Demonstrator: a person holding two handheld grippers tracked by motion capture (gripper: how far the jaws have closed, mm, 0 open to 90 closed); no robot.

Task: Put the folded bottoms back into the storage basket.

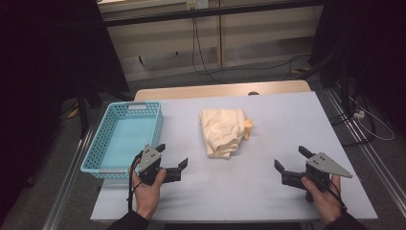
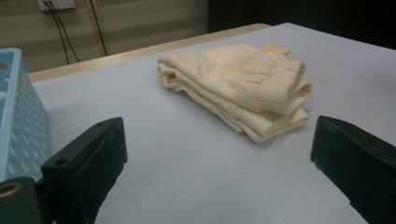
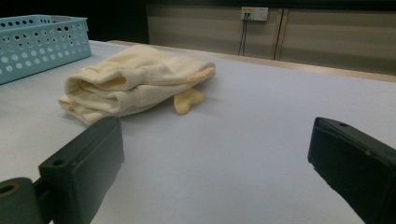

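Folded cream cloth (image 1: 222,132) lies near the middle of the pale surface (image 1: 268,191), with bare room on every side of it. We see the blue basket (image 1: 125,136) well to its left, close to the surface's left edge, its near rim just beside our left hand-held gripper (image 1: 173,156). That gripper's jaws stand wide apart with nothing between them, and the same holds for our right hand-held gripper (image 1: 290,159), which sits well apart from the cloth near the front right. Both point toward the cloth across open surface. A small yellow piece (image 3: 188,100) pokes out from under the cloth's far side; we cannot tell what it is. The surface's front edge is cut off behind our hands
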